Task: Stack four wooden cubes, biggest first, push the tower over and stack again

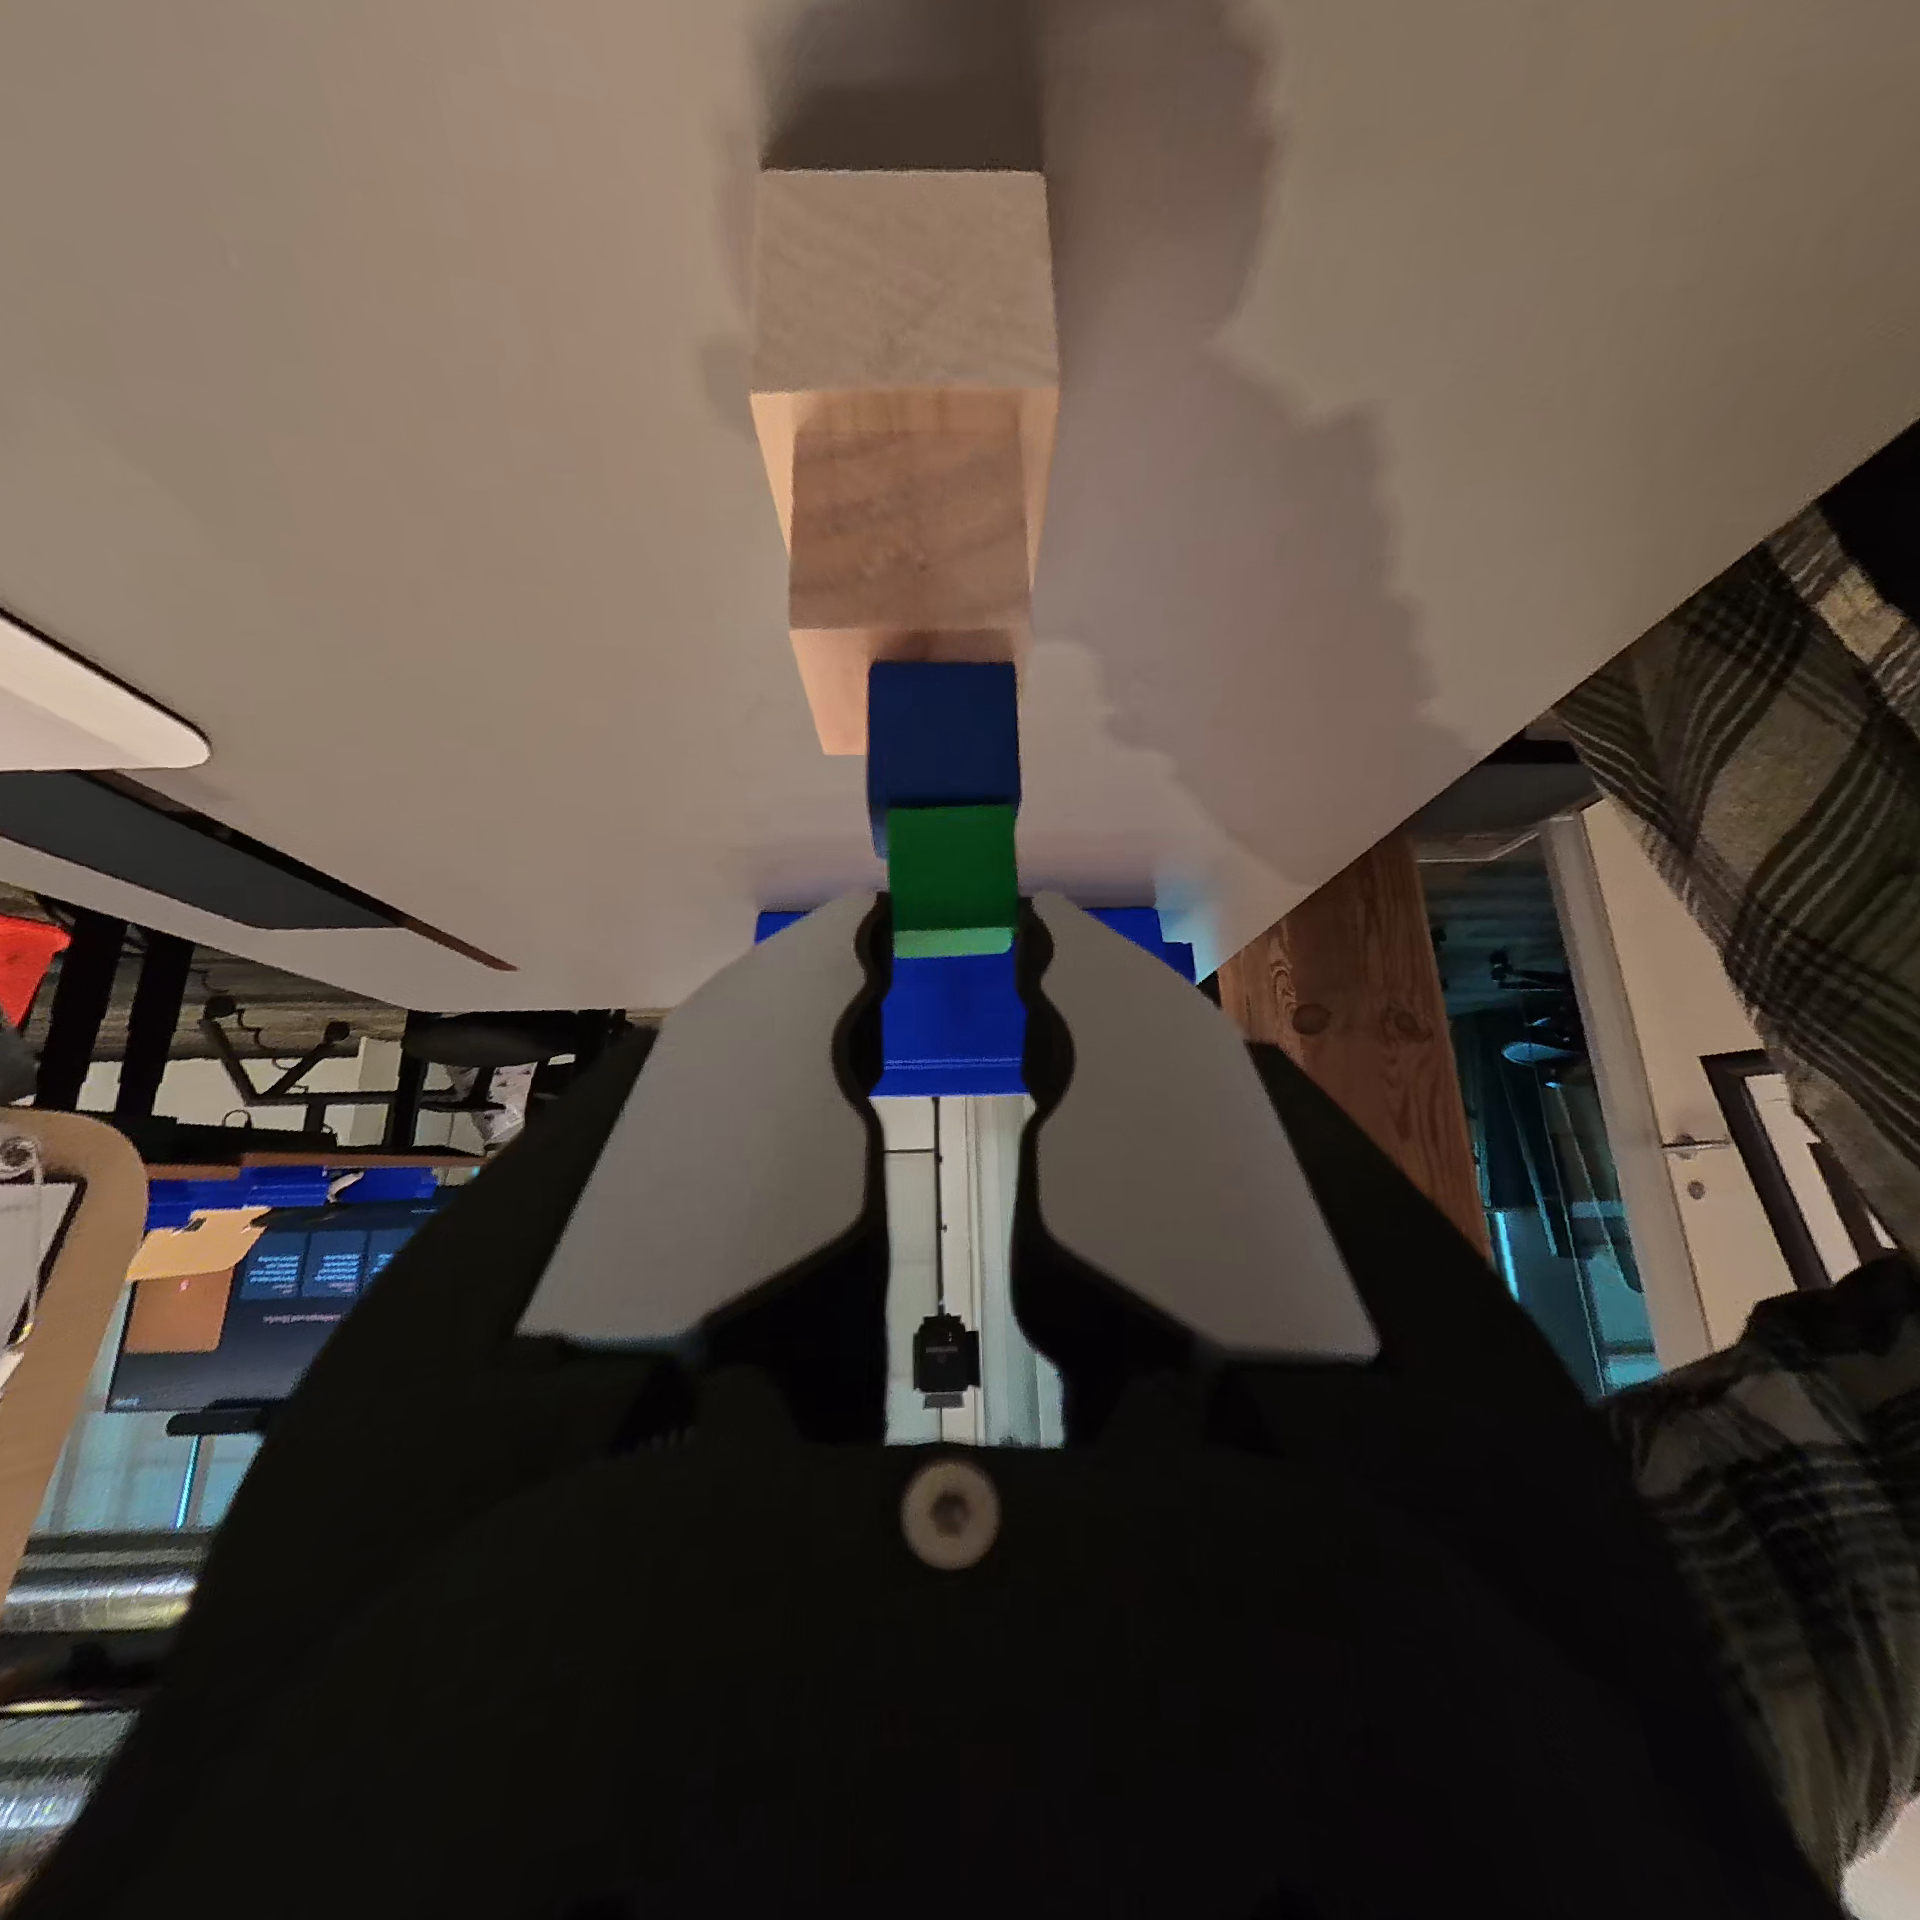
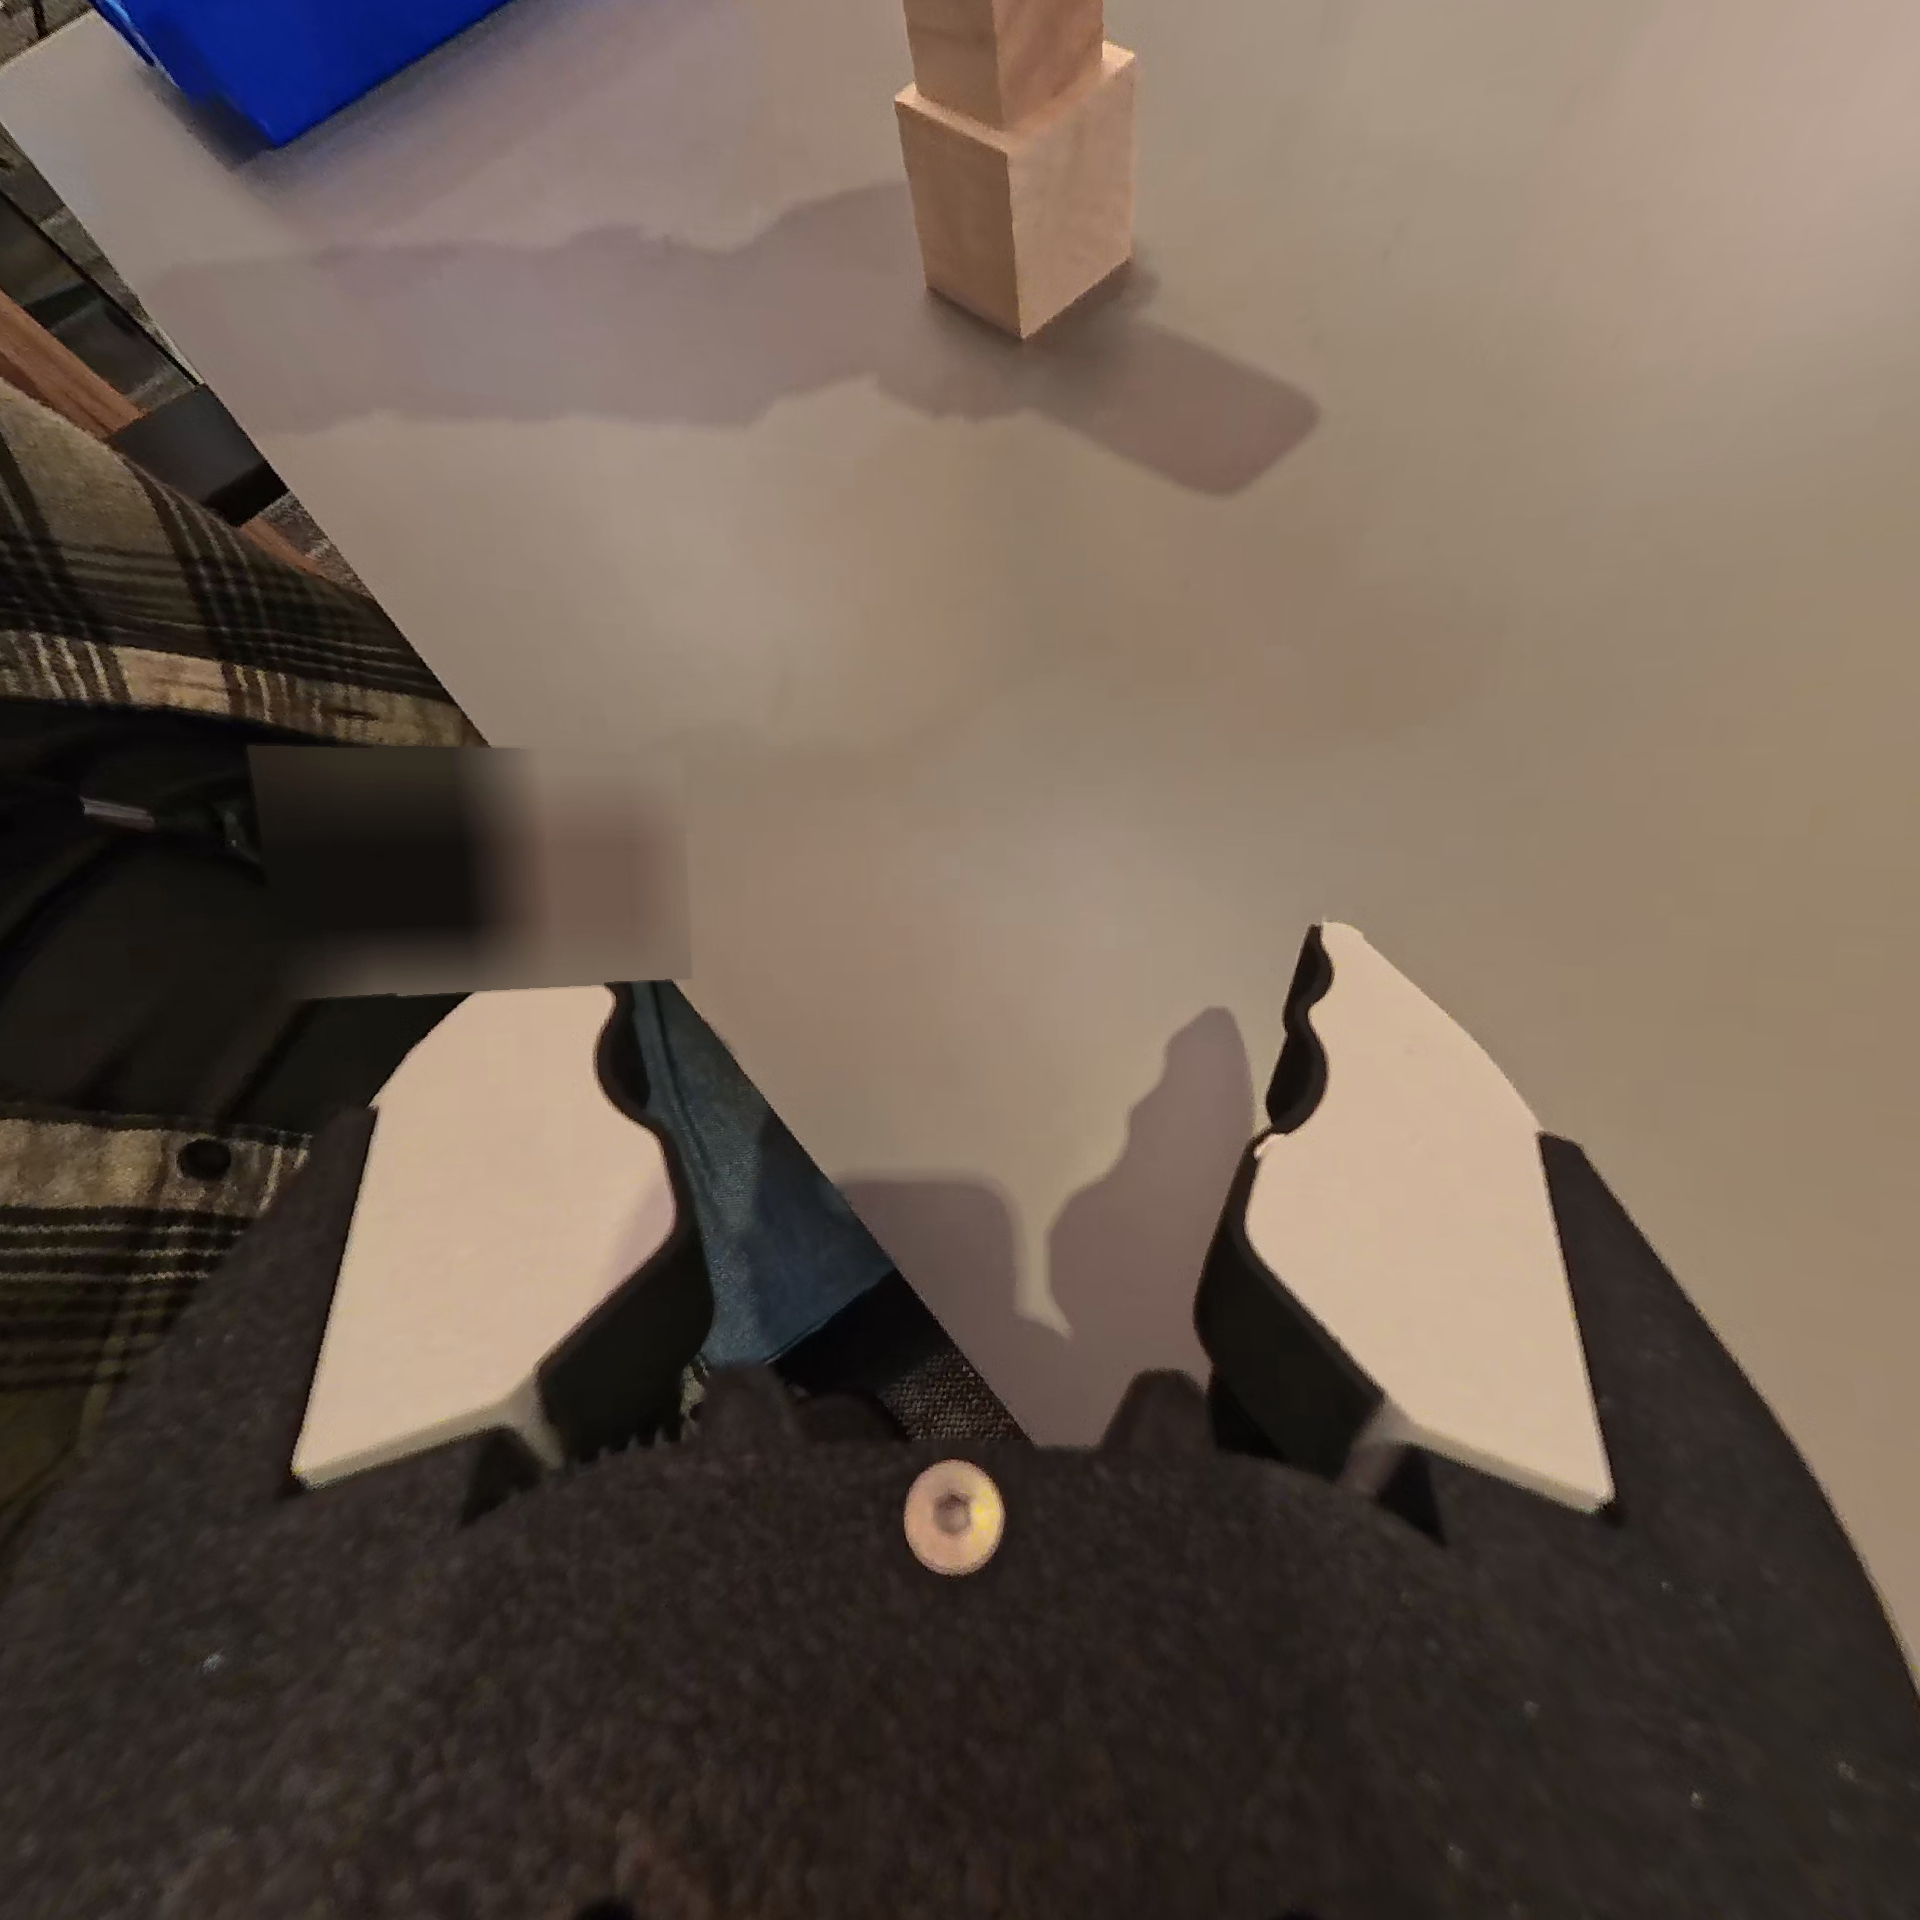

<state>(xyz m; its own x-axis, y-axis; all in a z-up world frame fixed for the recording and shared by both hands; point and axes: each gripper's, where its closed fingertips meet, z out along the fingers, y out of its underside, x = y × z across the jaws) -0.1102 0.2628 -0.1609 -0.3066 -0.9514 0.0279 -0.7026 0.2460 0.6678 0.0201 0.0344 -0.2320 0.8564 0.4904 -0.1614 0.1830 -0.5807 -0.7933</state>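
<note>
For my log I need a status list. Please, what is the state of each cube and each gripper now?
Largest wooden cube: on the table, tower base.
Second wooden cube: stacked on the largest.
Blue cube: stacked third.
Green cube: on top, between the fingers.
Left gripper: shut on green cube.
Right gripper: open, empty.

grey table (image 2: 1039,644) carries the biggest wooden cube (image 2: 1023,213) and blue bin (image 2: 281,52).

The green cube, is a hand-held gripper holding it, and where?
Yes. The left hand-held gripper pinches the green cube by its two opposite sides, atop the blue cube. The right hand-held gripper is open and empty.
</note>
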